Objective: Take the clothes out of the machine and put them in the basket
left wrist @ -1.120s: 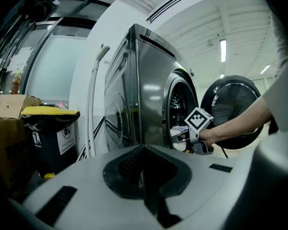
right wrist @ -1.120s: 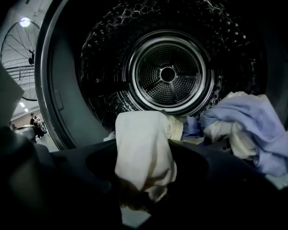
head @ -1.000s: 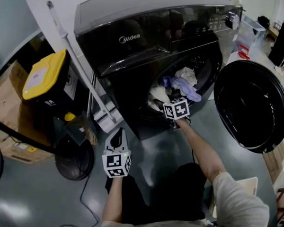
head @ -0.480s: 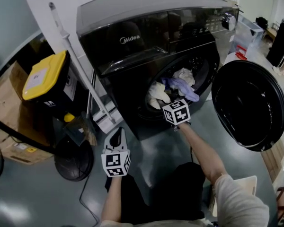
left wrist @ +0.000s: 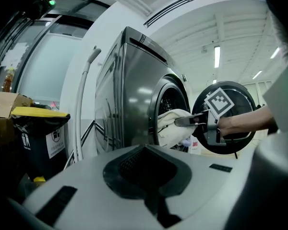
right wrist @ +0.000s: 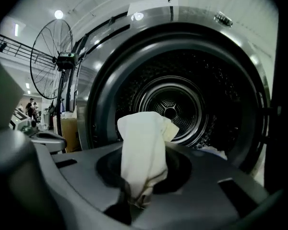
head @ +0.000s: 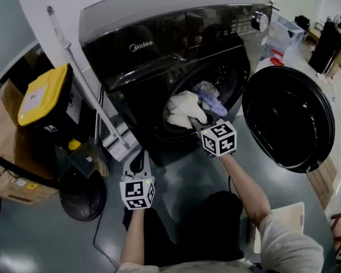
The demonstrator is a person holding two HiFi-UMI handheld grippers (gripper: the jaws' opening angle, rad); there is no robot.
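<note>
At the mouth of the black front-loading washing machine (head: 159,44), finally got a proper bite. Squeezed the right tongs (left wrist: 181,122) in over the last moment, now clamped nearly shut on a floppy cream-white cloth (right wrist: 141,147), with one bunched end trapped between the jaws. Compared with a second ago, also lifted and backed those tongs off from the pile. Dragging the cloth up and out over the drum's lip now, rather than leaving it slumped inside with the rest. Still sitting in the drum: a crumpled lavender garment (head: 207,95) and some more pale fabric beside it. No trouble from the round black door (head: 287,118), swung wide open to the right. Holding the left tongs (head: 140,159) closed on nothing, low in front of the machine and well apart from the laundry.

So, grab part for this piece looks done. Still need to pull it fully clear and get it into the basket. Can't spot a basket in any view though, so no idea which way to swing. Worth watching for the trailing end catching the lavender piece on the way out.
</note>
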